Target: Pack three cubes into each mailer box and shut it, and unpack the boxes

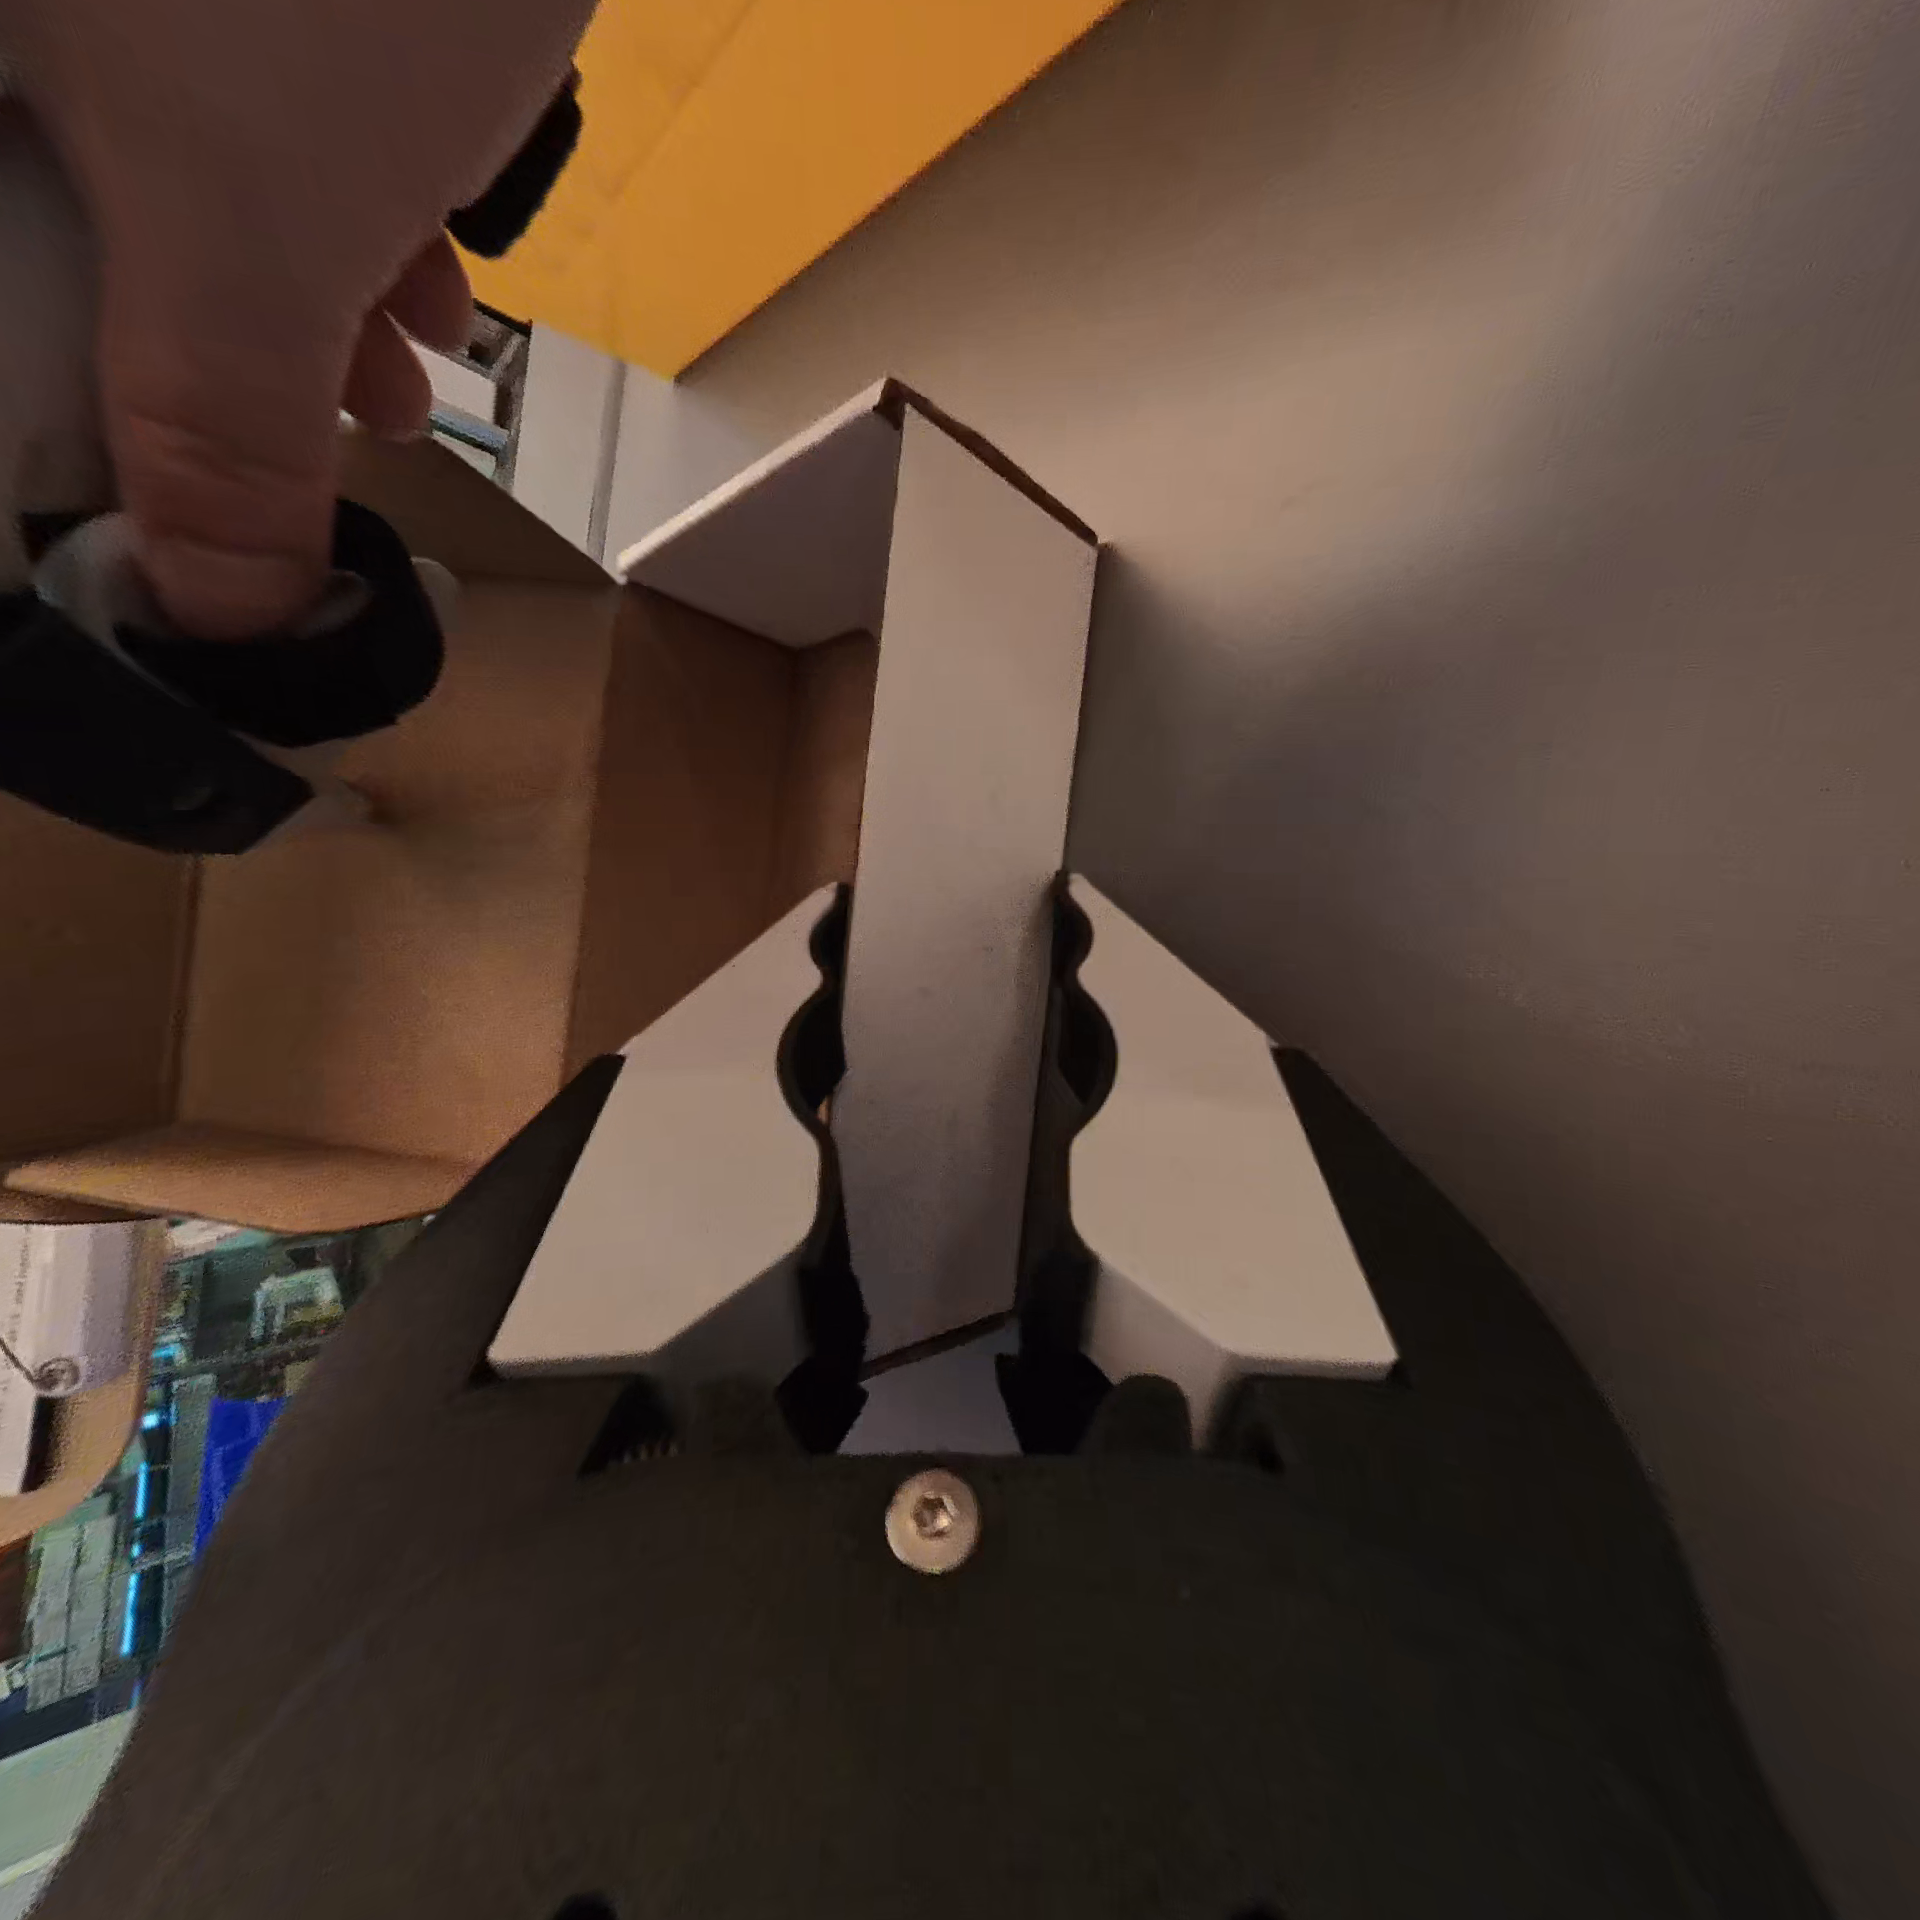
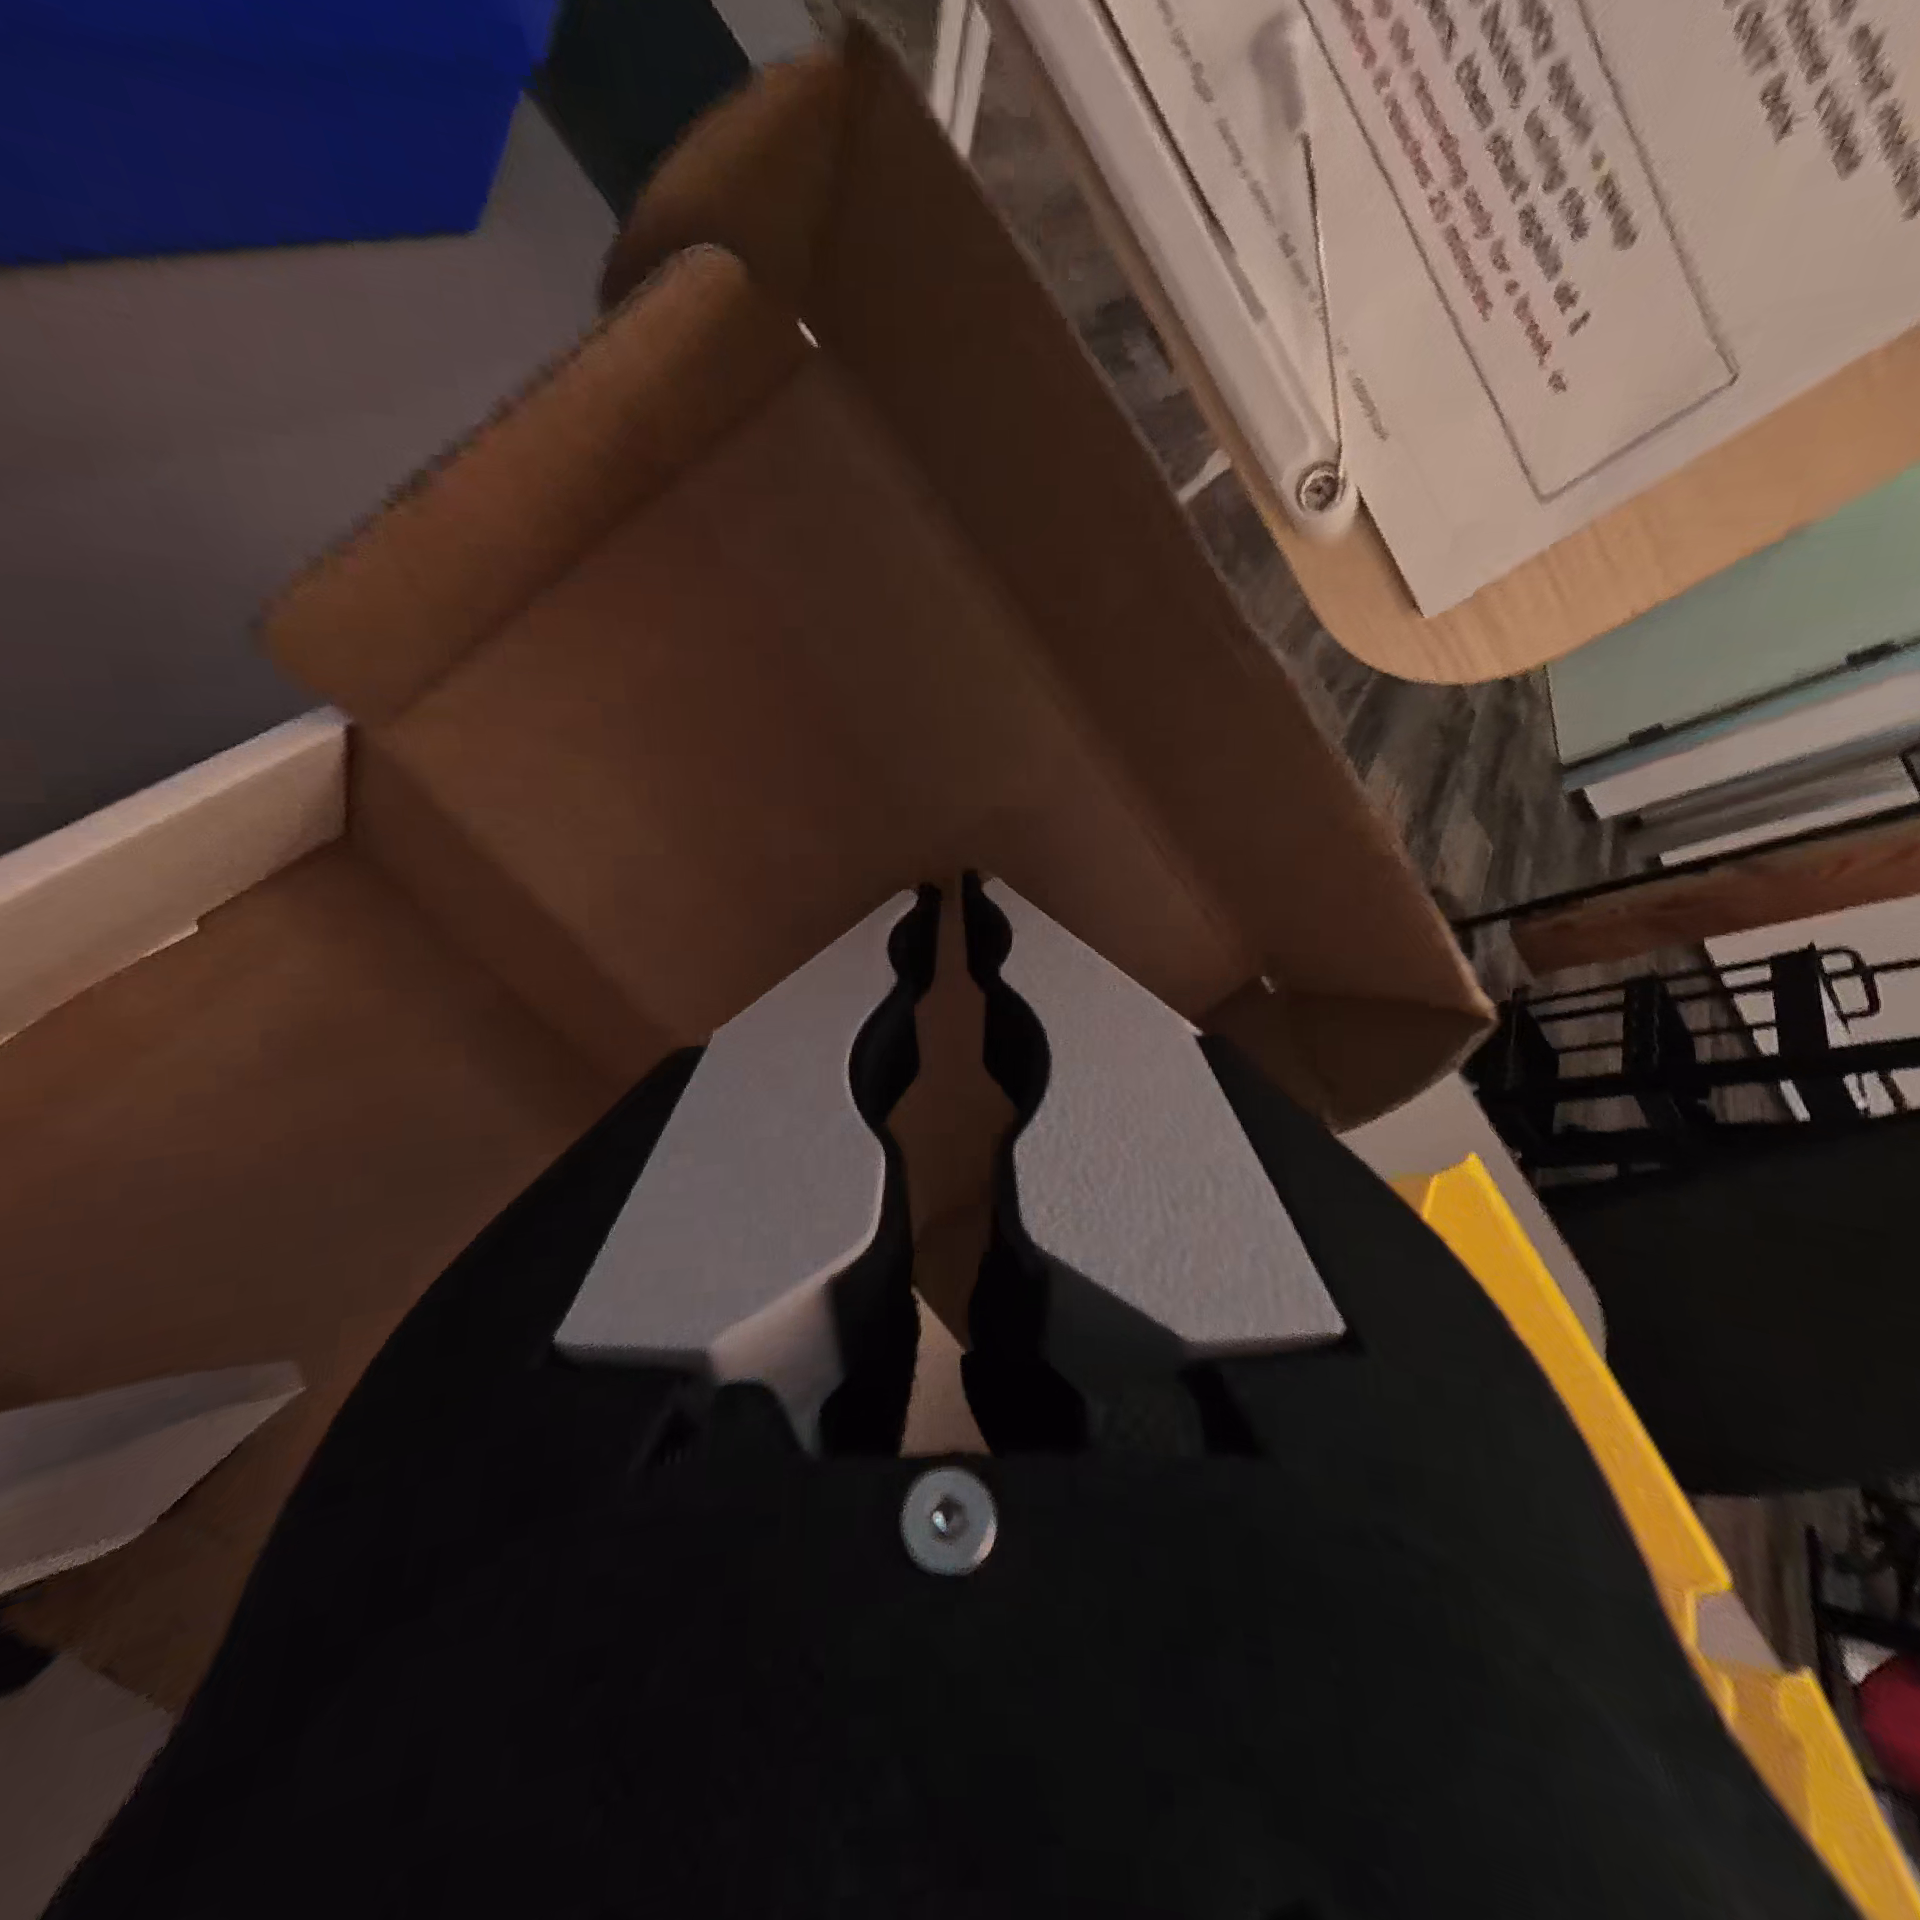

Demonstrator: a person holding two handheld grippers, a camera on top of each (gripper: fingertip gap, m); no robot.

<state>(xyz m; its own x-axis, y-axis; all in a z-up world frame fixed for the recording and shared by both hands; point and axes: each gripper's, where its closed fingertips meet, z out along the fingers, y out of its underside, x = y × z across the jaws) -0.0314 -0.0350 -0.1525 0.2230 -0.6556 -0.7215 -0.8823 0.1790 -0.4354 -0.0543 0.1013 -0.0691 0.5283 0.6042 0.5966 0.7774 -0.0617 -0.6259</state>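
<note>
A mailer box, white outside and brown inside, is held open between both grippers. My left gripper [image 1: 948,894] is shut on its white side wall [image 1: 977,727], which stands upright against the grey table [image 1: 1507,727]. The brown inside [image 1: 416,966] lies to the left, and the part I see holds no cubes. My right gripper [image 2: 948,888] is shut on the brown lid panel [image 2: 727,644], with cardboard showing between its fingers. In the left wrist view a hand [image 1: 239,416] holds that right gripper [image 1: 312,790] at the box's far side.
A yellow bin lies beside the box [image 2: 1558,1455] and shows behind it in the left wrist view [image 1: 779,156]. A printed sheet on a wooden board [image 2: 1558,260], a blue object [image 2: 239,114] and black wire racks [image 2: 1714,1039] lie beyond. My right gripper's tips are some 20 cm from the blue object [image 2: 239,114].
</note>
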